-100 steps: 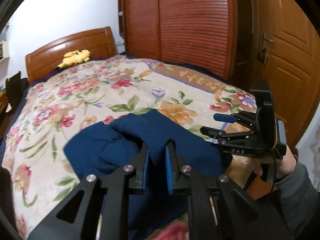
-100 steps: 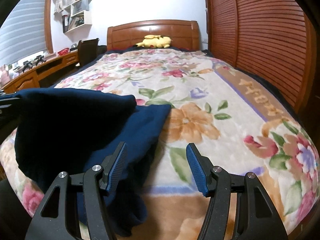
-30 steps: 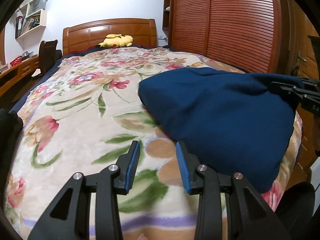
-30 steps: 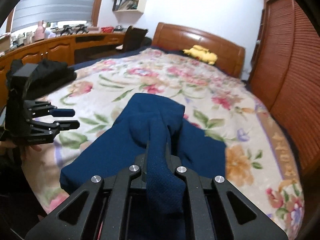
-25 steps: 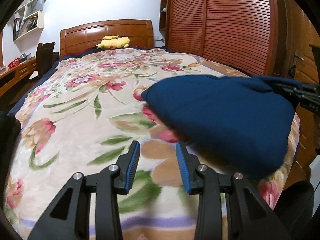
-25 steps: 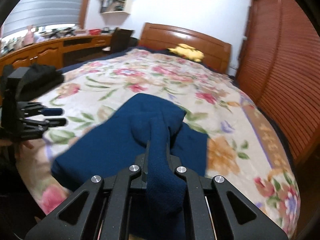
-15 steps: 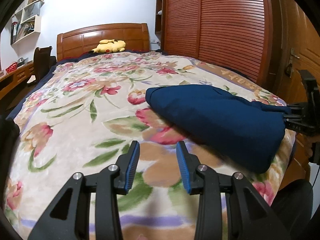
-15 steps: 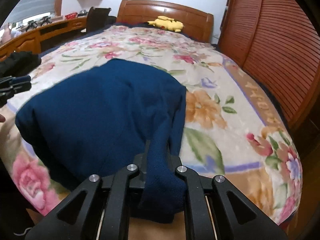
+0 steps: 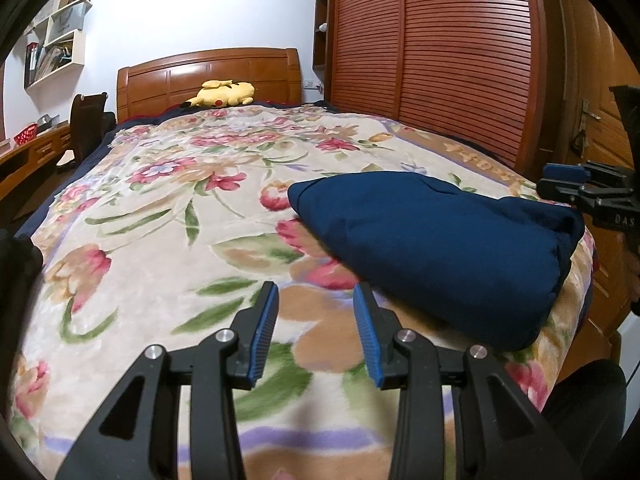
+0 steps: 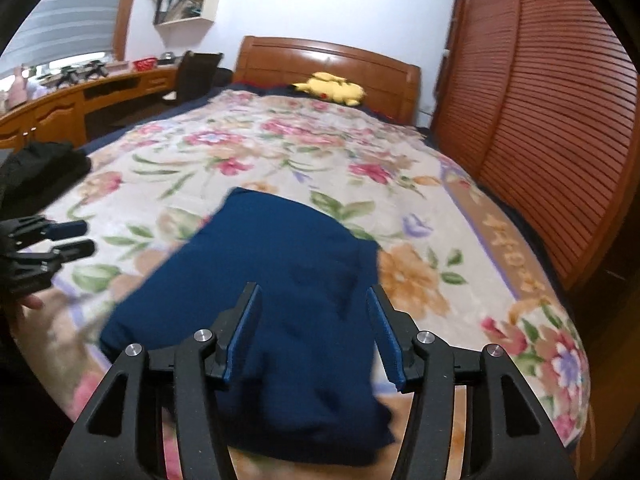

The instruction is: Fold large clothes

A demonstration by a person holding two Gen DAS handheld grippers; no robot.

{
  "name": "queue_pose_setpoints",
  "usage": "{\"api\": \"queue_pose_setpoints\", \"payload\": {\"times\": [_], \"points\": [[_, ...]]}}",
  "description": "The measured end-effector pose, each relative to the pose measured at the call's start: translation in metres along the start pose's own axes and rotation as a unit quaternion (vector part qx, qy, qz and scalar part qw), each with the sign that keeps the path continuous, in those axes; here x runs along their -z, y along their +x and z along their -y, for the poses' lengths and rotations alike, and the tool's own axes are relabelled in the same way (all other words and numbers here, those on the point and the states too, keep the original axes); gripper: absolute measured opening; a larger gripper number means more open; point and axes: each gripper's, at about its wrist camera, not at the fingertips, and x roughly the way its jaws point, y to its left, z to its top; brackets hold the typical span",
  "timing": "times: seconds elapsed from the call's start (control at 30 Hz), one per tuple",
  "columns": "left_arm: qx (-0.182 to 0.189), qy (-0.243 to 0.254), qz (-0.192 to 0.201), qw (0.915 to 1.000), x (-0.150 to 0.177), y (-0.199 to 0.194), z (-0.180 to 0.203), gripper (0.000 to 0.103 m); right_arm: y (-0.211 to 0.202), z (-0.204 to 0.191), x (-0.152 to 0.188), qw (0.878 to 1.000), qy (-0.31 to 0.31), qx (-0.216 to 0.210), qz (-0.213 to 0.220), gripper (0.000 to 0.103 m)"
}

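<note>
1. The left gripper [image 9: 316, 320] hangs over the flowery blanket [image 9: 160, 240]. Its blue fingers [image 9: 264, 330] stand partly apart, and nothing is between them.
2. Only the blanket shows in the gap between these fingers.
3. The folded blue garment [image 9: 440, 248] lies on the blanket, ahead of the left fingers and off to their right. It does not touch them.
4. Past the garment's far right end, the right gripper [image 9: 560, 184] pokes in from the side.
5. In its own view, the right gripper [image 10: 314, 330] is opening. Its fingers [image 10: 242, 330] stand wide apart.
6. The garment [image 10: 280, 280] lies under and between these fingers, and stretches away ahead of them. The pads do not press on it.
7. Far ahead of both grippers, a yellow soft toy [image 10: 332, 88] rests by the wooden headboard [image 10: 320, 56].
</note>
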Motion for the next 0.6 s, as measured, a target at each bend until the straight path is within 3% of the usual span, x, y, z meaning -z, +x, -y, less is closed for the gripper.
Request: {"api": "queue_pose_setpoints", "payload": {"times": [0.27, 0.4, 0.6], "points": [[-0.003, -0.001, -0.002, 1.0, 0.001, 0.0, -0.004, 0.038, 0.017, -0.055, -0.005, 0.998, -0.035, -0.047, 0.002, 0.055], [-0.004, -0.001, -0.003, 1.0, 0.002, -0.001, -0.005, 0.038, 0.033, -0.066, 0.012, 0.998, -0.042, -0.056, -0.011, 0.055], [-0.005, -0.001, -0.003, 1.0, 0.002, -0.001, -0.005, 0.038, 0.061, -0.068, 0.056, 0.996, 0.006, -0.08, -0.046, 0.055]]}}
